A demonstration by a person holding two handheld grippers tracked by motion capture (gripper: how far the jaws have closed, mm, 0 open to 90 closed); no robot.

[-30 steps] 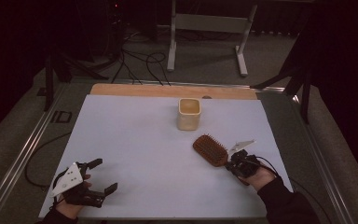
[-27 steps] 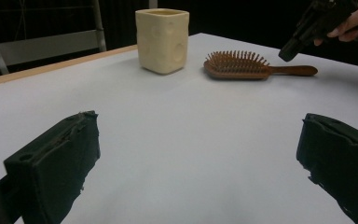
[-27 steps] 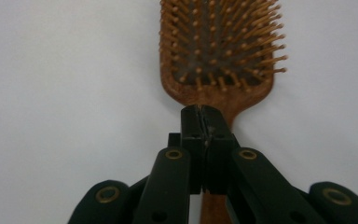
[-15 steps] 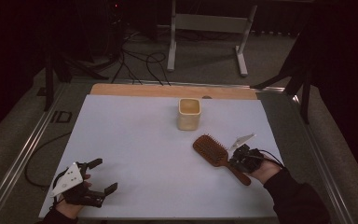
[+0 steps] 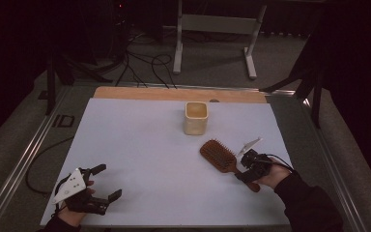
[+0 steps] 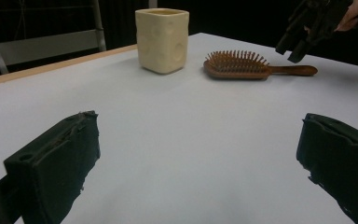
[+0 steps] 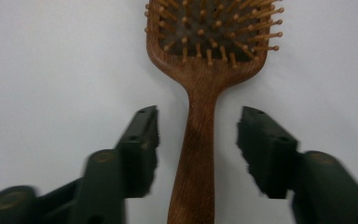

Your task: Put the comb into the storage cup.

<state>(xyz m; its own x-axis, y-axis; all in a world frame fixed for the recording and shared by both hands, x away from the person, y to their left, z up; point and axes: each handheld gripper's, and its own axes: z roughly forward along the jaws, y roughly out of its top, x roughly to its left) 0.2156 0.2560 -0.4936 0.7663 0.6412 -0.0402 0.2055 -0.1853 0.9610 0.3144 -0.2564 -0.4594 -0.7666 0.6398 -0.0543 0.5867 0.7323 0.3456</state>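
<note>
High view: one hairbrush (image 5: 220,156), one cup (image 5: 195,117).

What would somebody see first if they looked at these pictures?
Probably the wooden hairbrush lying bristles-up on the white table, its handle between the right gripper fingers, which have just been opening and don't touch it. Behind it stands a cream cup.

Cream cup (image 5: 195,117) on white table (image 5: 140,145)
</note>
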